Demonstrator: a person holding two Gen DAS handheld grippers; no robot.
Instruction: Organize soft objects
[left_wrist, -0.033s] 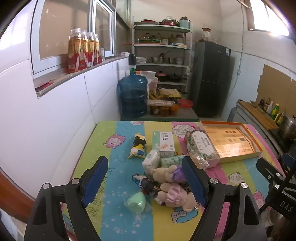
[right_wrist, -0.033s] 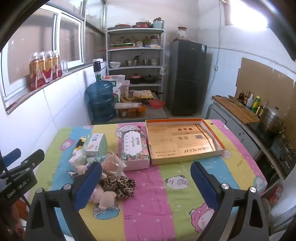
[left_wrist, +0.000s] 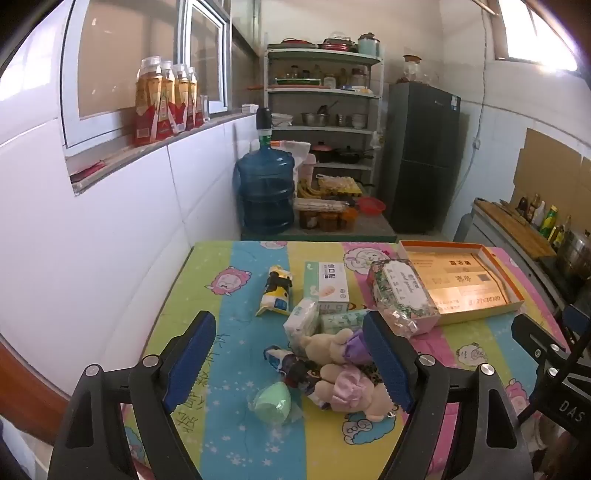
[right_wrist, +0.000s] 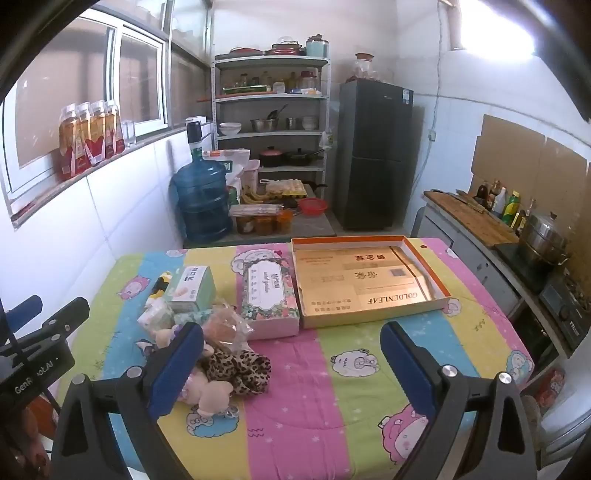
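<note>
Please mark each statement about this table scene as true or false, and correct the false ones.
1. Both grippers are holding a toy. False: the left gripper and the right gripper are open and empty.
2. The orange-rimmed box is open and holds no soft objects. True.
3. The floral tissue box lies inside the orange-rimmed box. False: it lies beside it on the cloth.
4. The leopard-print item lies near the plush toys. True.
</note>
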